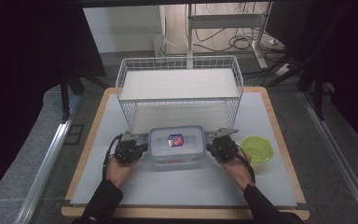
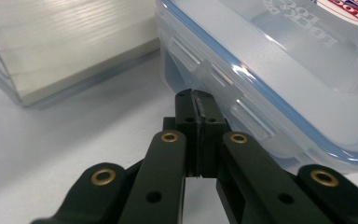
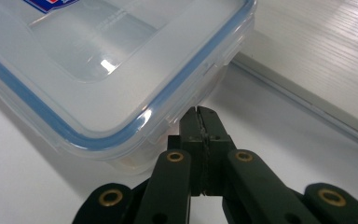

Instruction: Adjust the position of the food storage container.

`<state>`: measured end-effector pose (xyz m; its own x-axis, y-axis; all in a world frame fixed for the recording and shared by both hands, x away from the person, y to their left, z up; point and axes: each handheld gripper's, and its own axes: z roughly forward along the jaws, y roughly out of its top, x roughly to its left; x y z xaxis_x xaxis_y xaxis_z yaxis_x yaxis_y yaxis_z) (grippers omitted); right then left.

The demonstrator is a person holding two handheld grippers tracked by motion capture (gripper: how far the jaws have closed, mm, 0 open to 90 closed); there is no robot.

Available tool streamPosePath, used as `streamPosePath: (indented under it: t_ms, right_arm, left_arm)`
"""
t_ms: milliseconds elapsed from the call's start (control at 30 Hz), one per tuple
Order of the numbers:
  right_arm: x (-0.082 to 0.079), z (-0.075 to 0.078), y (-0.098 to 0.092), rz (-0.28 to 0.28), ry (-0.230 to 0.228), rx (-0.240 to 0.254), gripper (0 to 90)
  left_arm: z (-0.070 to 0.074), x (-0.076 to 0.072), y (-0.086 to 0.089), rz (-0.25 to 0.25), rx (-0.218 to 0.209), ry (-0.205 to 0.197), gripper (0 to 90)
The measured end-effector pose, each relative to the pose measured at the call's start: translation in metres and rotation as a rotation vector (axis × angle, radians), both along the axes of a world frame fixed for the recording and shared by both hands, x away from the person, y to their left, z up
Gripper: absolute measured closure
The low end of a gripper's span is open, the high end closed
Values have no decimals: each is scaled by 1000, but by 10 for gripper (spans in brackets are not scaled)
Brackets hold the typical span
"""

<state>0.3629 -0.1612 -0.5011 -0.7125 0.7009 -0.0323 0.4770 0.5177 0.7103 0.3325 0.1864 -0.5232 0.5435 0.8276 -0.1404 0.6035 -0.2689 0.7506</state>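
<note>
Now my left gripper (image 2: pixel 196 105) sits at the left end of the clear container (image 1: pixel 176 144), jaws clenched together with nothing between them, tips against the side latch (image 2: pixel 214 74). That container rests on the counter (image 1: pixel 186 186) just in front of the wire basket (image 1: pixel 179 88), lid on. At its right end, my right gripper (image 3: pixel 200 119) is likewise pinched closed and empty, tips at the corner. Beyond that lies a green lid (image 1: pixel 258 148). I judge the container bracketed but not yet lifted; moving it remains.
</note>
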Motion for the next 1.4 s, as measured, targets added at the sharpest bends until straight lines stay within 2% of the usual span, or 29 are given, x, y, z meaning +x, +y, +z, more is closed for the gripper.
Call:
streamPosePath:
  t_ms: [233,367,467,500,567,633,833,867,900,933,967,1000,1167,1333,1400]
  right_arm:
    - [-15,2,-4,6,2,-22,897]
    - [-22,3,-9,4,5,-28,897]
    - [-17,3,-11,-23,11,-14,897]
    - [-14,3,-10,-33,1,-12,897]
    - [-9,2,-9,-50,-14,-12,896]
    - [-5,1,-8,-56,-7,-2,897]
    - [-9,2,-10,-49,-5,-21,898]
    - [-10,2,-11,-51,-3,-21,898]
    - [-11,2,-11,-50,-1,-23,898]
    - [-13,3,-11,-47,-2,-23,898]
    - [-15,3,-12,-43,-1,-26,899]
    - [-17,3,-12,-38,-5,-30,898]
    - [-24,5,-14,-32,-2,-53,898]
    - [-32,6,-16,-33,-10,-71,898]
    - [-35,7,-17,-29,-16,-83,898]
  left_arm:
    - [1,-8,-5,-16,-1,11,898]
    - [1,-10,-8,-48,-11,9,898]
    - [1,-7,-9,-40,5,-4,891]
    - [4,-2,-9,-12,17,-30,875]
    - [4,0,-9,5,8,-41,863]
    - [3,0,-10,4,0,-45,880]
    - [5,-3,-9,-14,-44,-30,898]
    - [9,-7,-8,-19,-82,-39,899]
    - [11,-9,-8,-28,-84,-41,898]
    - [11,-9,-8,-28,-84,-41,899]
    - [13,-13,-10,-31,-66,-46,898]
    - [12,-15,-10,-34,-79,-39,899]
    - [14,-27,-14,-48,-62,-40,899]
    - [15,-40,-16,-63,-77,-20,899]
    - [15,-42,-17,-75,-59,-30,899]
